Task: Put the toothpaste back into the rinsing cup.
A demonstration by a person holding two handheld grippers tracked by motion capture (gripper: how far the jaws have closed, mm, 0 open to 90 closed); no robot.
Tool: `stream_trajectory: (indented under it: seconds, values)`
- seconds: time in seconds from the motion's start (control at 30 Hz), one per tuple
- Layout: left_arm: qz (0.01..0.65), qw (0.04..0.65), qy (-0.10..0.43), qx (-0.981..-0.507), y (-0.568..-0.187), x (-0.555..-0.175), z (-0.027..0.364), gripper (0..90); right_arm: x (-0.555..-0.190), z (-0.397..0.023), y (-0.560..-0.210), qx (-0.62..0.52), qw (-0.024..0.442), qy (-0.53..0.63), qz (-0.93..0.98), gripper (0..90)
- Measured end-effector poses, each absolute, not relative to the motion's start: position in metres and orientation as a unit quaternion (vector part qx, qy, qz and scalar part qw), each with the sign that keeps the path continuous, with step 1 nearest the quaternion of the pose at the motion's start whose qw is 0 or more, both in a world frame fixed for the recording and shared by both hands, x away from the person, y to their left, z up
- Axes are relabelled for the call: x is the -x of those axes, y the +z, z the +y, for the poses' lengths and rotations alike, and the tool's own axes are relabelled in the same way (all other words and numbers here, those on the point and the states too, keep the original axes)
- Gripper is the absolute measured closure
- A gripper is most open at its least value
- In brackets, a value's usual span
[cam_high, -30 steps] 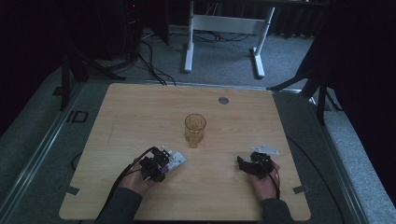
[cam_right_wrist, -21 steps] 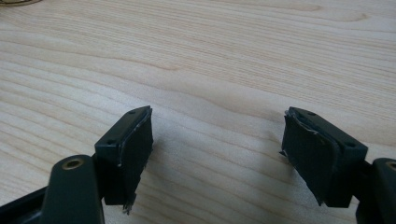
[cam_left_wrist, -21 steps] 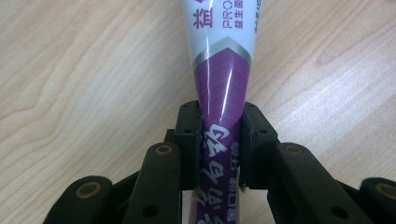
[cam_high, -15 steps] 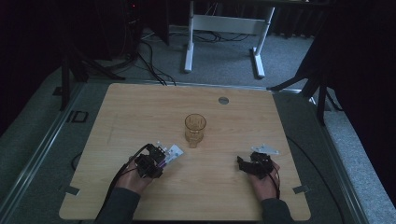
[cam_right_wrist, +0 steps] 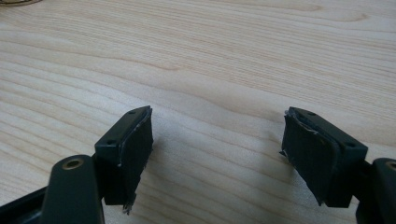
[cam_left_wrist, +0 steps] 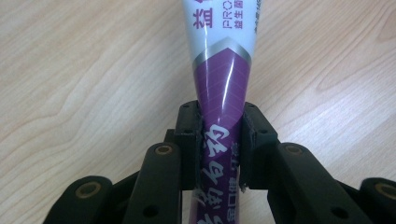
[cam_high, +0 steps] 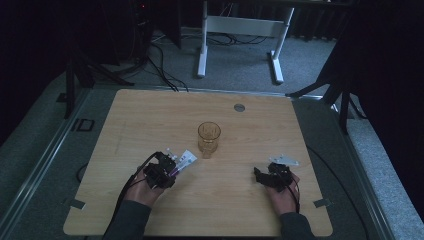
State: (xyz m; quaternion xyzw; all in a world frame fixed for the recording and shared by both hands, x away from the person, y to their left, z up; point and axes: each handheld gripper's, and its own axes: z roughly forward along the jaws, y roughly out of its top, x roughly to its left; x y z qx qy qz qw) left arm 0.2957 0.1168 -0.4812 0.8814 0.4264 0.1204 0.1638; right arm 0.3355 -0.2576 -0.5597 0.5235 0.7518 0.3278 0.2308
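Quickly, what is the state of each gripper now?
Left gripper: closed on the purple and white tube.
Right gripper: open, holding nothing.

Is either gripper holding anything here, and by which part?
The left gripper is shut on the purple-and-white tube, pinching its purple section between the pads. The right gripper is open, with bare wooden table between its jaws.
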Motion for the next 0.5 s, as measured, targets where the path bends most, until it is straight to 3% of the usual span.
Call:
stream_trajectory:
  seconds: [0.5]
  values:
    - [0.437,0.198,0.142,-0.866,-0.4731,-0.2945,0.1202,72.3,-0.3355,-0.2577,-0.5597,-0.523,0.231,0.328,0.752,24.6]
